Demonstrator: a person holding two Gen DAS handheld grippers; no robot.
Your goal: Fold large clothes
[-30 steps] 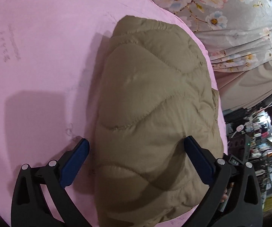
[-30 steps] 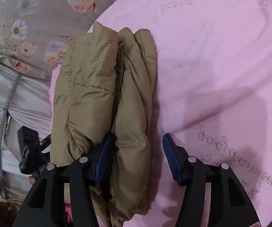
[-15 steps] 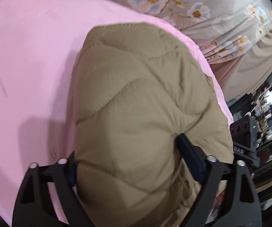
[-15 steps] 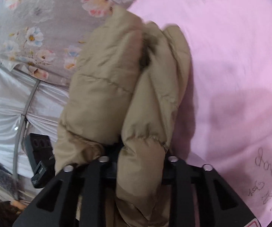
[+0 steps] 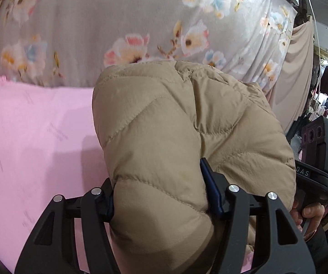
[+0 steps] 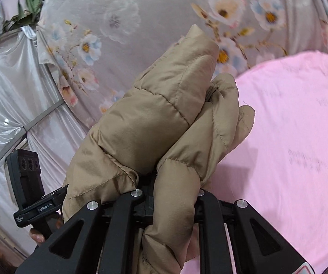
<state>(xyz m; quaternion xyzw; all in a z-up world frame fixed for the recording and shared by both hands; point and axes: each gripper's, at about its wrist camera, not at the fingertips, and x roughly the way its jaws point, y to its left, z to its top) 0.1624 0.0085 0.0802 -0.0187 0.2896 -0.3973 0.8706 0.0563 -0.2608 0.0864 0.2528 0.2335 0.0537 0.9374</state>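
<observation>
Above smooth pink sheet (image 5: 31, 137), puffy quilted tan jacket (image 5: 186, 125) between closing left gripper (image 5: 159, 196) and right gripper (image 6: 170, 196).

Left gripper (image 5: 161, 196): black skeletal linkage arms, silver round pivot screws, dark blue finger pads (image 5: 212, 191), lower centre. Right gripper (image 6: 170, 194): same black arms and silver screws, red-edged label at lower right. Black camera block (image 6: 26, 173) at left, three lenses, white lettering.

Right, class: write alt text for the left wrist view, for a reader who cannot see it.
The left tongs are closing on a folded tan puffer jacket, held above a pink sheet, with a flowered grey cloth behind.
</observation>
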